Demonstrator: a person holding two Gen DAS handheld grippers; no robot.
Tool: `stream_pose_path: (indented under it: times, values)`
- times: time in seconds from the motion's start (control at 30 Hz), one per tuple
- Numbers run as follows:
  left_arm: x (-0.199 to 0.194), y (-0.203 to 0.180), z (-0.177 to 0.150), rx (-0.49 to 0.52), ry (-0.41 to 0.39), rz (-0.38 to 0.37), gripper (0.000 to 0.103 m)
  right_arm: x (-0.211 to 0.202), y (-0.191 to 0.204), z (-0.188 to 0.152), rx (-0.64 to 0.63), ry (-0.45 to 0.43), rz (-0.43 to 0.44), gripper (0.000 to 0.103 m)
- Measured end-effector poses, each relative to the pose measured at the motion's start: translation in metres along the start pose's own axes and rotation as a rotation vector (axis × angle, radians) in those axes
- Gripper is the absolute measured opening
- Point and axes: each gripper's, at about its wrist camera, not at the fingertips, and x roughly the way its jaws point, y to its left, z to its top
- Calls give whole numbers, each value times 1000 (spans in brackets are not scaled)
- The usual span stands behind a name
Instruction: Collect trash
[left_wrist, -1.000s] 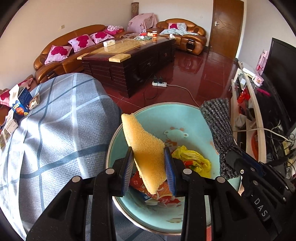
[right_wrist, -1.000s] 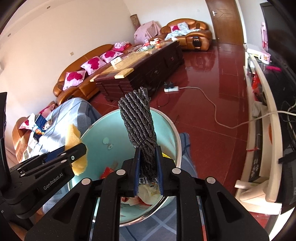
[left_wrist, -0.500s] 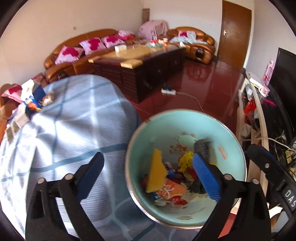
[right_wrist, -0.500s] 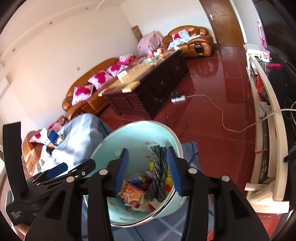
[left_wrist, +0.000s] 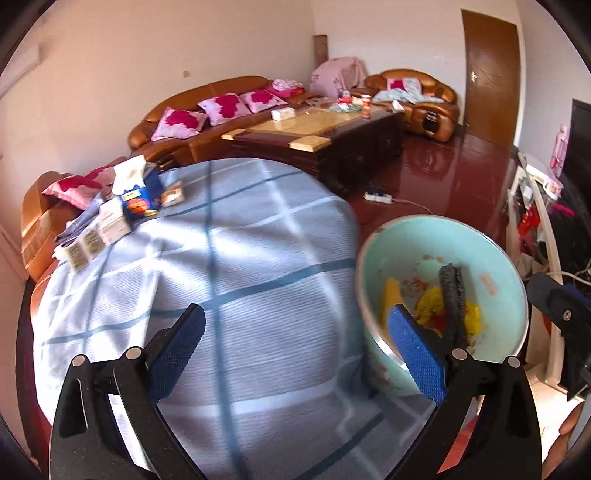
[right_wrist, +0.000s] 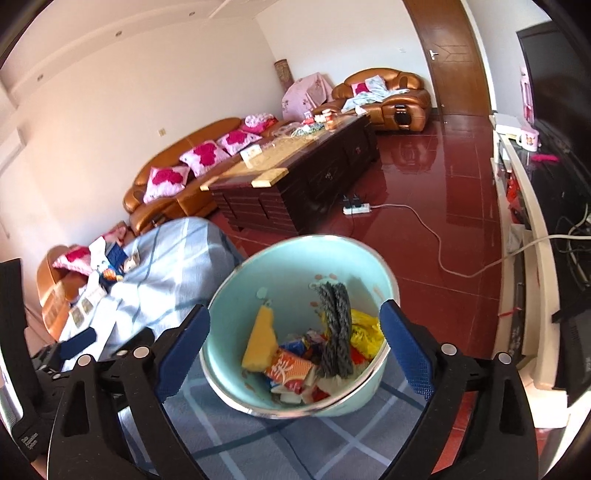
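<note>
Holding my left gripper (left_wrist: 295, 349) wide apart, nothing between pads, over checked cloth (left_wrist: 229, 295) at frame centre. My right gripper (right_wrist: 295, 352) also spread, empty, framing basin (right_wrist: 384, 280) at lower centre. Sponge (right_wrist: 260, 341), dark rag (right_wrist: 337, 328), wrappers (right_wrist: 290, 367) lie inside basin, yellow bag (right_wrist: 364, 328) beside rag.

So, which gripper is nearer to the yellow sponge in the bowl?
Right. The right gripper frames the yellow sponge from above; the left gripper sits over the cloth beside the bowl.
</note>
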Motion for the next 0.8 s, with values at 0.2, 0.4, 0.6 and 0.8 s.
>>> stream_pose_path:
  times: [0.2,0.4,0.6,0.8]
  values:
    - [-36,33,-11,-49,-85,0,97,-28,31,-11,-87,-53,-35,92]
    - [-75,40,-20,-38,-192,-17,97,-79,50,-17,-164,-193,-86,92]
    - [-107,41,-20,-39,-267,-66,97,-124,50,-13,-150,-318,-84,93]
    - [-135,39,-21,-33,-388,-52,97,-148,45,-12,-118,-421,-66,93]
